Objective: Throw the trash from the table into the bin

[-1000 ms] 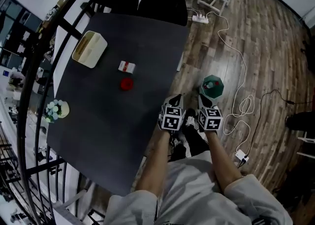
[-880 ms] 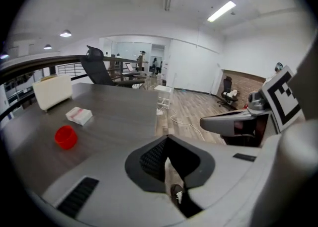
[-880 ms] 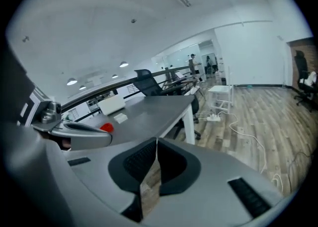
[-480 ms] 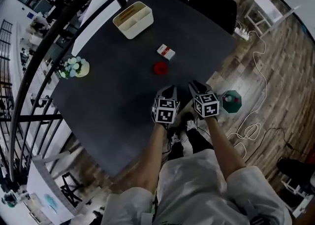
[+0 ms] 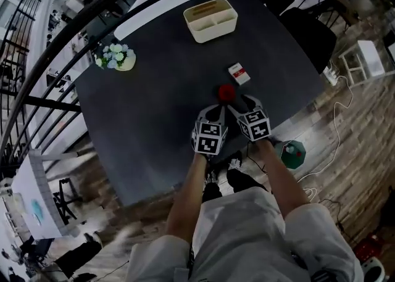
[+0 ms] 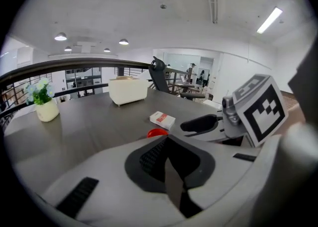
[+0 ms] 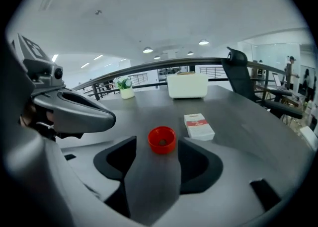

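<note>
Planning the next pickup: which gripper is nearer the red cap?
Right. The right gripper, jaws just opening and empty, has the red cap right ahead; the left gripper, shut, sits farther back.

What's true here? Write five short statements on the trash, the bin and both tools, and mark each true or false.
1. The red cap lies on the table. True.
2. The right tool grips the cap. False: its jaws have just been opening and stand apart, the cap ahead of the gap, untouched.
3. The green bin stands on the table. False: it stands on the floor.
4. The red-and-white box lies near the cap, not touching it. True.
5. The left tool holds the box. False: its jaws are together, empty.
</note>
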Demonstrator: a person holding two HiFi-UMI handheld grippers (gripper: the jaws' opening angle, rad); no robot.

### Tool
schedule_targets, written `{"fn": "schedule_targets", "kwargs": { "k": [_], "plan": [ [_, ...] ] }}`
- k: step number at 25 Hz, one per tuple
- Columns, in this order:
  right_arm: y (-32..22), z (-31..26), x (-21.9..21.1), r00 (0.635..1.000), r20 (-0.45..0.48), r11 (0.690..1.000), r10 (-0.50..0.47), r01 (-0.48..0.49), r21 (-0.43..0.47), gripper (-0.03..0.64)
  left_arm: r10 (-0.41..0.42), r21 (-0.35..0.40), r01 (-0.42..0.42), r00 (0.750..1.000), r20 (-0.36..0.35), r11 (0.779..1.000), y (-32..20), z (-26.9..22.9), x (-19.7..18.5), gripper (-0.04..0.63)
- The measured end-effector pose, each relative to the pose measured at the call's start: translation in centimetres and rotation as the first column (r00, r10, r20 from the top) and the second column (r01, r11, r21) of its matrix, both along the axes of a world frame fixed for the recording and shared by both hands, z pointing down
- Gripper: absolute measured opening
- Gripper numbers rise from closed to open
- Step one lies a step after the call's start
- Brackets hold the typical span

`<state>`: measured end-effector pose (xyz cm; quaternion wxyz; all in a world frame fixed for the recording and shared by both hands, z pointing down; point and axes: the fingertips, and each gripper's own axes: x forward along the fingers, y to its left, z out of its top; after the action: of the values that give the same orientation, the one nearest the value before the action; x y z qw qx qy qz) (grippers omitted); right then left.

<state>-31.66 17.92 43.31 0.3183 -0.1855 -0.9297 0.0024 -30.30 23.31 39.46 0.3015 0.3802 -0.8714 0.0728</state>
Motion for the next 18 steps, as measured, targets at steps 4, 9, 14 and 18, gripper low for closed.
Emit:
{"fn": "schedule_targets", "kwargs": {
  "k": [4, 9, 14, 18],
  "plan": [
    [1.8, 1.9, -2.3, 0.995, -0.042, 0.995, -0.092, 0.094, 0.033, 0.358, -0.063, 0.006, 0.063, 0.998, -0.012, 0.998, 1.0, 0.7, -1.7, 0.027],
    [2.5, 3.7, -5.3, 0.989, -0.039, 0.986, -0.144, 0.146, 0.075, 0.365, -0.126, 0.006, 0.126, 0.992, -0.018, 0.992, 1.9, 2.0, -3.9, 0.028],
    [3.5, 5.8, -6.4, 0.977, -0.066, 0.97, -0.201, 0.208, 0.123, 0.365, -0.179, -0.003, 0.179, 0.983, -0.026, 0.984, 3.4, 2.7, -4.8, 0.027],
    [4.2, 6.5, -6.4, 0.968, -0.103, 0.96, -0.227, 0.24, 0.141, 0.364, -0.189, -0.009, 0.189, 0.981, -0.033, 0.982, 3.6, 3.0, -5.3, 0.026]
  ]
}}
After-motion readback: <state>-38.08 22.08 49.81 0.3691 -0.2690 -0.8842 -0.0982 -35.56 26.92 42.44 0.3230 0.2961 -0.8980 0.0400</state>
